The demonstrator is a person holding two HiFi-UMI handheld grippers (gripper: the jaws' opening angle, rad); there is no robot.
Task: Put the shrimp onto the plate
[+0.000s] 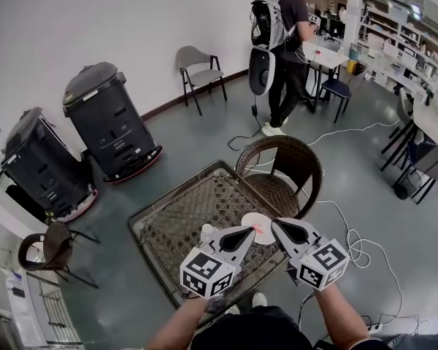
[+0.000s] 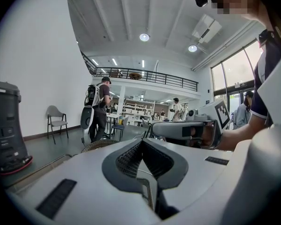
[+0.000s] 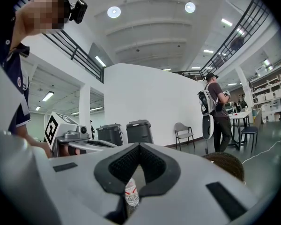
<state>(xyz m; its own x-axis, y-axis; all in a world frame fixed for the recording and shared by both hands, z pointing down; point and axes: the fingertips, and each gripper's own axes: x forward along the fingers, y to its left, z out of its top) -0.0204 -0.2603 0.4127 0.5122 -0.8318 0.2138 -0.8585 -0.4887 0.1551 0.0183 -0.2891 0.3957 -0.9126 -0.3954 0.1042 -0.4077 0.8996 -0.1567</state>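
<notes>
Wicker desk (image 1: pixel 175 221) carries white plate (image 1: pixel 252 219), red shrimp (image 1: pixel 260 230) apparently on it already; left gripper (image 1: pixel 250 231) and right gripper (image 1: pixel 276 225) hover just above, both jaws closed and empty, so placing looks done and next is to back clear.

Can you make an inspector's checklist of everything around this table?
Surface: woven table with a metal frame.
Job's things: white plate on the table's near side; a small red thing lies on it, too small to tell if it is the shrimp.
Clutter: small bottle with a red label, seen through the gap under the right gripper's jaw tips.
Grippers: left gripper and right gripper point at the plate, jaws together, holding nothing.
Cables: white cable on the floor.
Surroundings: wicker chair, two black bin-shaped machines, standing person with a backpack.
</notes>
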